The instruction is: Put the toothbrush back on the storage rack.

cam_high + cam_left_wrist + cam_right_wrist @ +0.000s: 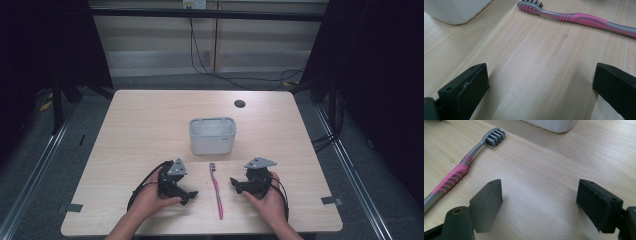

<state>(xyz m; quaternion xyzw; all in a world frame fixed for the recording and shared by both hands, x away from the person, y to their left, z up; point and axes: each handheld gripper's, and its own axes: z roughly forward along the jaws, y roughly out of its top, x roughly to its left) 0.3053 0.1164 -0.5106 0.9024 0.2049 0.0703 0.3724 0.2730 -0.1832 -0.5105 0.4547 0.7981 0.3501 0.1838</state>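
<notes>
Lying flat on the wooden table (140, 120), the pink and grey toothbrush (216, 190) stretches between the two grippers, with its bristled head pointing away from the person toward the grey tub (212, 135). Nothing holds it. The tub stands just beyond the brush head, apart from it, near the middle of the table.

To the brush's left, the left gripper (190, 195) rests on the table in the person's left hand (150, 200), its jaws spread wide with only bare wood between them; in the left gripper view the brush lies well ahead of the jaws. To the brush's right, the right gripper (234, 184) sits in the right hand (267, 200), its jaws likewise wide apart and holding nothing, the brush off to one side in the right gripper view. A dark round hole (240, 103) marks the table's far side.
</notes>
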